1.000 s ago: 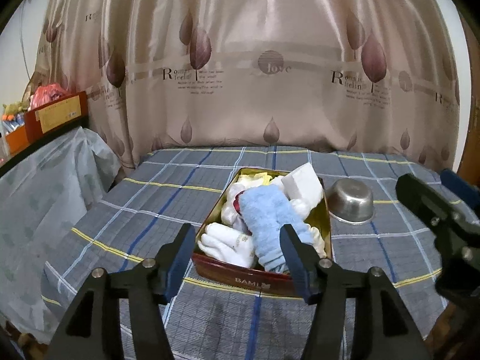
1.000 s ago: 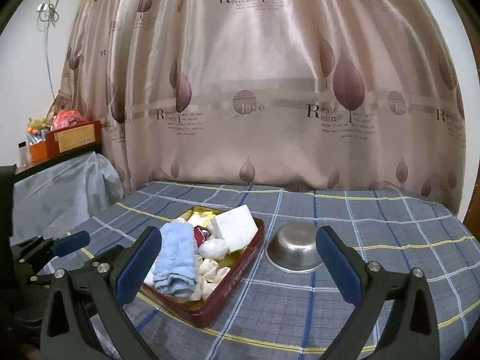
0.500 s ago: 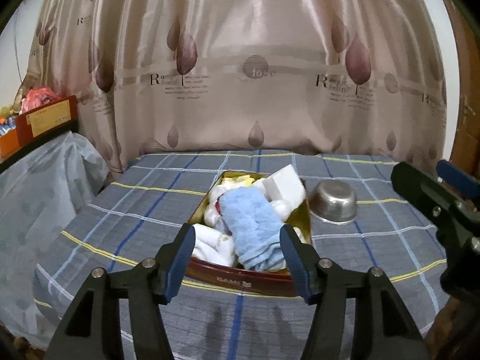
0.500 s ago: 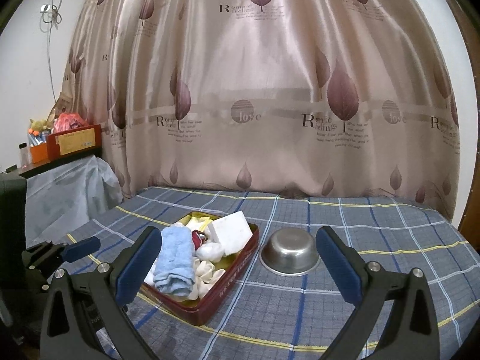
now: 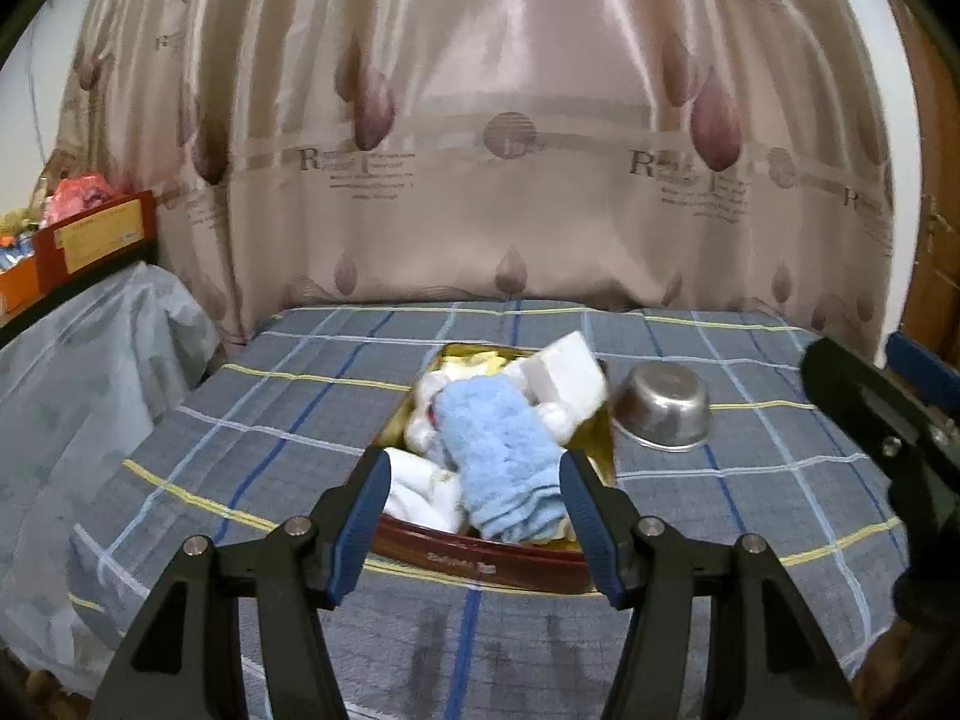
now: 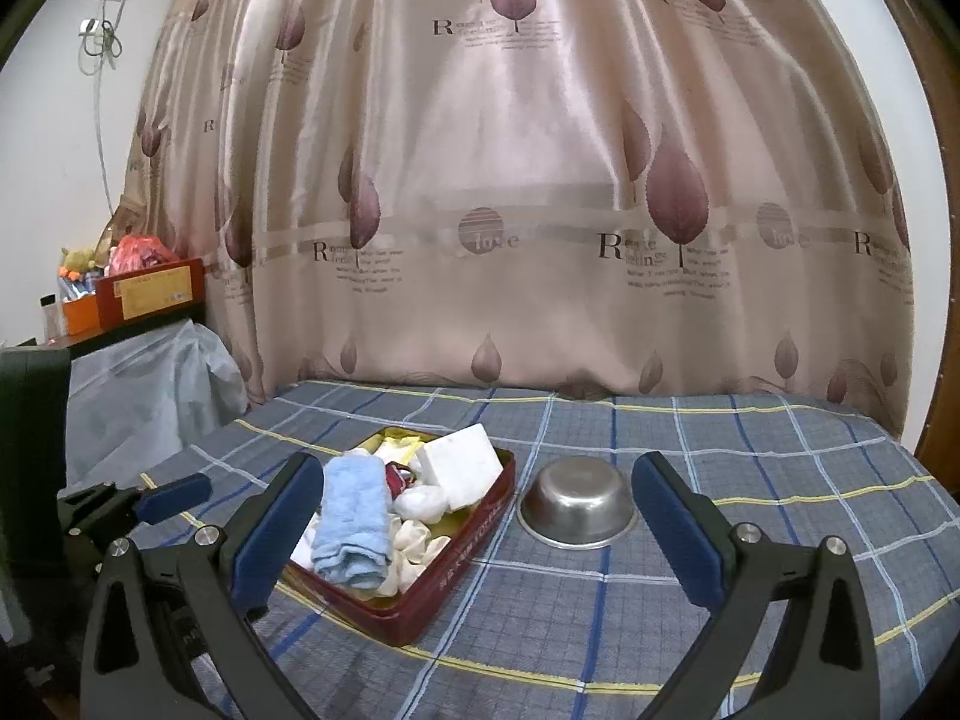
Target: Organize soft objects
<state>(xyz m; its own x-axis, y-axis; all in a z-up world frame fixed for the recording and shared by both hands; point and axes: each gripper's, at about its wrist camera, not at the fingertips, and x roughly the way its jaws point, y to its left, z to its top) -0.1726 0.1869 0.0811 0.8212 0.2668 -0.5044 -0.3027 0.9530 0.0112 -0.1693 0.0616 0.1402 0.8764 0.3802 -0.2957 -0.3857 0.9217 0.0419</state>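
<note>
A dark red tin tray (image 5: 492,561) (image 6: 462,564) sits on the plaid cloth, filled with soft items. A rolled light blue towel (image 5: 504,456) (image 6: 354,516) lies on top, with white socks (image 5: 420,495) beside it and a white foam block (image 5: 567,369) (image 6: 462,471) at the far end. Small white pieces (image 6: 414,540) fill the rest. My left gripper (image 5: 474,519) hovers open just short of the tray's near edge, nothing between its blue pads. My right gripper (image 6: 474,534) stands wide open, empty, back from the tray and the steel bowl (image 5: 663,405) (image 6: 579,504).
The plaid-covered table (image 6: 750,468) ends at a leaf-print curtain (image 6: 540,180) behind. A plastic-draped piece of furniture (image 5: 78,372) with red and orange boxes (image 6: 150,294) stands at the left. The right gripper's body (image 5: 888,420) shows at the left view's right edge.
Both views have drawn back and tilted up a little, so the tray and bowl look smaller and farther. Nothing on the table has moved and both grippers stay open.
</note>
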